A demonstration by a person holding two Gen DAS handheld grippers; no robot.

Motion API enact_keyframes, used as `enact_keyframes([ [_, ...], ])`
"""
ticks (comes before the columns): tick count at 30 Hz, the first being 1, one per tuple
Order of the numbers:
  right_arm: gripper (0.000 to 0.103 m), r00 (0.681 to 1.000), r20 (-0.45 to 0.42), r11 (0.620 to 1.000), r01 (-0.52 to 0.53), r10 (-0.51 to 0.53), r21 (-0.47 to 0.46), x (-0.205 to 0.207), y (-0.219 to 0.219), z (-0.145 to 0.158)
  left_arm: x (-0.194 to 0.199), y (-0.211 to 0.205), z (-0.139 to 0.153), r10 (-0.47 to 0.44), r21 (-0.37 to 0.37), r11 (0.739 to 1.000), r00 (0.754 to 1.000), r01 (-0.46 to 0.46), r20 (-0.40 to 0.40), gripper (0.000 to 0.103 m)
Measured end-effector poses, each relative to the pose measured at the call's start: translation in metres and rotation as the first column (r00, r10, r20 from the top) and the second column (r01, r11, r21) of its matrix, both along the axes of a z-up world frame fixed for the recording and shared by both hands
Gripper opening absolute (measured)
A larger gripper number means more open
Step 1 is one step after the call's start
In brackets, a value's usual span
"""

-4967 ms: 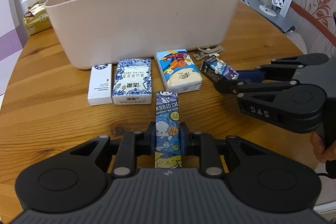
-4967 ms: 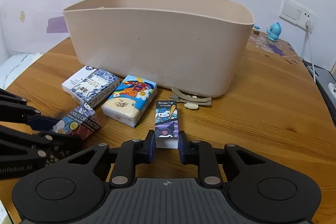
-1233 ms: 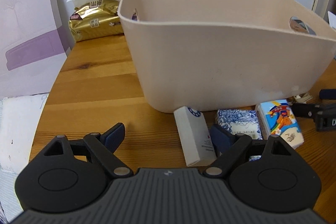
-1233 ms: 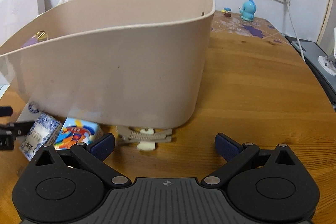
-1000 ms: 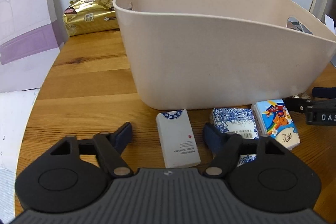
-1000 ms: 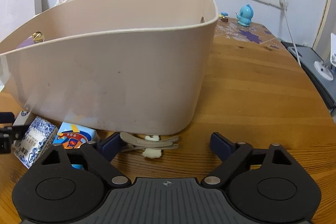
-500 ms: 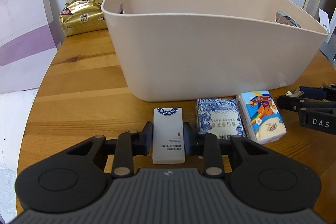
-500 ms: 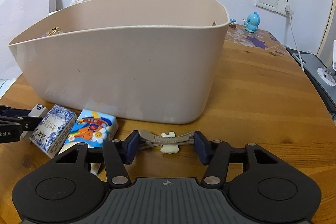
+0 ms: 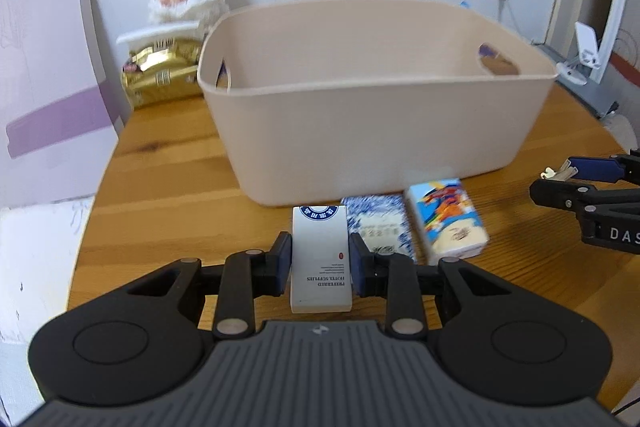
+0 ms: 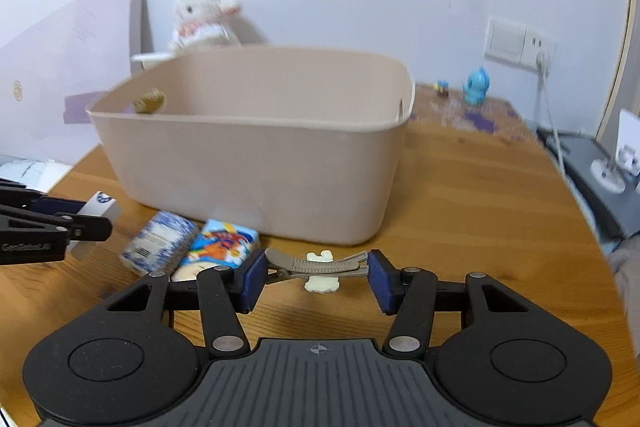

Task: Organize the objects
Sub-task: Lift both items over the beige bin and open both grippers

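1. Beige plastic storage tub (image 9: 376, 131) stands on the round wooden bench (image 9: 160, 187), and every place below is given from it.
2. Just in front of its near wall, toward its left end, the left claw (image 9: 321, 261) is clamped on a white rectangular hotel-supplies box (image 9: 320, 259). The box's long axis points straight at the tub wall, and it seems raised off the bench.
3. Before the tub's right end, the right claw (image 10: 316, 277) grips a grey hair clip with a cream charm (image 10: 320, 265) by its two ends. The clip's long axis runs parallel to the tub wall, across the claw's gap.
4. Between the two claws, just in front of the wall, lie a blue-and-white patterned tissue pack (image 9: 378, 227) and a colourful cartoon tissue pack (image 9: 446, 221), side by side, neither held.
5. The tub lies directly ahead of and above both held things, so each probably needs a lift over the rim, then a forward carry. Each claw looks about equally near the wall.
6. The crosswise clip could slip from an end-to-end pinch.
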State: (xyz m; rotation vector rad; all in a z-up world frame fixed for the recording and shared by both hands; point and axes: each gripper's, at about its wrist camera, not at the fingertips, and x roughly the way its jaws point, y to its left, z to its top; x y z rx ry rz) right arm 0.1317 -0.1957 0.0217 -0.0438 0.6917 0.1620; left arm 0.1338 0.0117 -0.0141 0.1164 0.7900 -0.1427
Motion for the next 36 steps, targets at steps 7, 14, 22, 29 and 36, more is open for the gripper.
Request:
enact_keyframes([
  [7,0.051,0.992,0.122,1.000,-0.021,0.020,0.013,-0.020,-0.007,0.049,-0.010,-0.005,0.034,-0.020,-0.015,1.000,0.997,0.021,0.081,0.032],
  [14,0.051,0.979,0.203,1.000,-0.031,0.031,-0.002,-0.023,-0.007,0.090,-0.008,-0.008,0.069,-0.027,-0.023,0.999,0.988,0.031,0.154,0.032],
  [22,0.051,0.959,0.283,0.999,-0.024,0.029,-0.023,0.005,0.000,0.121,0.031,-0.011,0.094,-0.009,-0.004,1.000,0.974,0.010,0.225,0.032],
  [29,0.051,0.957,0.288,0.998,-0.028,0.041,-0.047,0.049,0.016,0.124,0.079,-0.014,0.088,0.041,0.026,0.999,0.978,-0.048,0.207,0.032],
  [36,0.051,0.976,0.215,0.996,-0.025,0.044,-0.088,0.091,0.037,0.099,0.120,-0.013,0.053,0.088,0.051,0.994,0.991,-0.094,0.098,0.032],
])
